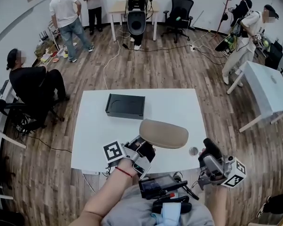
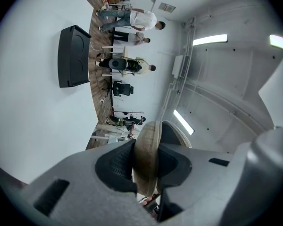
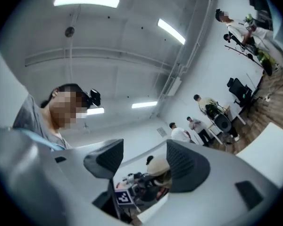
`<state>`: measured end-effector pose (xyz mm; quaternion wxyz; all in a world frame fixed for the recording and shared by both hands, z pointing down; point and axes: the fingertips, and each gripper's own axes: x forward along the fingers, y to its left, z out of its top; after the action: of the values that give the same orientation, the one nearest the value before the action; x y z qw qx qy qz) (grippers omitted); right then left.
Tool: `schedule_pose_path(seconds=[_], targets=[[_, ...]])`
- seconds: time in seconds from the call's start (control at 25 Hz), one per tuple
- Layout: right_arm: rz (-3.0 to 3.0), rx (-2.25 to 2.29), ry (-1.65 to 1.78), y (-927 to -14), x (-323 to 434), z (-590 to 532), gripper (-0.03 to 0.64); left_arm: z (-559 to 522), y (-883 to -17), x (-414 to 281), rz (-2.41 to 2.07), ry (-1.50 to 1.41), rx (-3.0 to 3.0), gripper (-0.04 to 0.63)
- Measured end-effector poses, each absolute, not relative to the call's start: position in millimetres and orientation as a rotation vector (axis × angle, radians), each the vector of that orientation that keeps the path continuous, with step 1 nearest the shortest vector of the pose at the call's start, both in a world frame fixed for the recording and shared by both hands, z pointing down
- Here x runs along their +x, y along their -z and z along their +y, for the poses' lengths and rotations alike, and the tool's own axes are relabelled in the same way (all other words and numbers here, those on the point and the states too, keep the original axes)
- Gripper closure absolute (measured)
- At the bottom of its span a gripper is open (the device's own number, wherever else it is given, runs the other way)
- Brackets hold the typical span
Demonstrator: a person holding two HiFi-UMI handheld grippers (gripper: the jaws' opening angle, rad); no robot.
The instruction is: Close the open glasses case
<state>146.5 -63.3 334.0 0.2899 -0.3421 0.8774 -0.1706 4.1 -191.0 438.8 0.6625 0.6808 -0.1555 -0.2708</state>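
The tan oval glasses case (image 1: 163,133) is lifted just above the white table (image 1: 94,126), near its front edge. My left gripper (image 1: 148,146) is shut on the case's near left end. In the left gripper view the pads pinch the tan shell (image 2: 146,154), and a dark gap shows between it and a second half to its right. My right gripper (image 1: 209,148) hovers off the table's front right corner, apart from the case, its jaws open and empty. The right gripper view (image 3: 144,161) looks between its fingers at the distant case (image 3: 159,166).
A flat black box (image 1: 125,106) lies at the back middle of the table. A small round cap-like thing (image 1: 193,151) sits near the front right edge. A black device (image 1: 160,186) rests in the person's lap. Other people, chairs and a second table (image 1: 269,88) stand around the room.
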Motion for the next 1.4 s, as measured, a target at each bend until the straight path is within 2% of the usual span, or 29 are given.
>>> schedule_pose_path(seconds=[0.04, 0.08, 0.12, 0.16, 0.56, 1.4], targets=[[2.364, -0.965, 0.502, -344.3, 140.9, -68.8, 0.324, -192.0, -439.2, 1.4, -0.358, 0.617, 1.539, 0.515], [2.365, -1.011, 0.56, -355.9, 137.5, -74.4, 0.367, -193.3, -439.9, -1.5, -0.366, 0.622, 1.537, 0.515], [2.348, -1.042, 0.625, -368.1, 136.1, -79.8, 0.475, -194.7, -440.5, -4.1, -0.374, 0.627, 1.536, 0.515], [2.321, -1.058, 0.695, -380.2, 135.2, -84.8, 0.541, -196.3, -440.9, -6.3, -0.383, 0.632, 1.536, 0.515], [2.285, -0.957, 1.11, -432.6, 91.2, -123.9, 0.541, -212.6, -449.7, -16.9, -0.469, 0.671, 1.557, 0.515], [2.32, -0.975, 1.258, -457.6, 92.5, -167.1, 0.541, -229.1, -485.0, -11.3, -0.552, 0.695, 1.564, 0.515]])
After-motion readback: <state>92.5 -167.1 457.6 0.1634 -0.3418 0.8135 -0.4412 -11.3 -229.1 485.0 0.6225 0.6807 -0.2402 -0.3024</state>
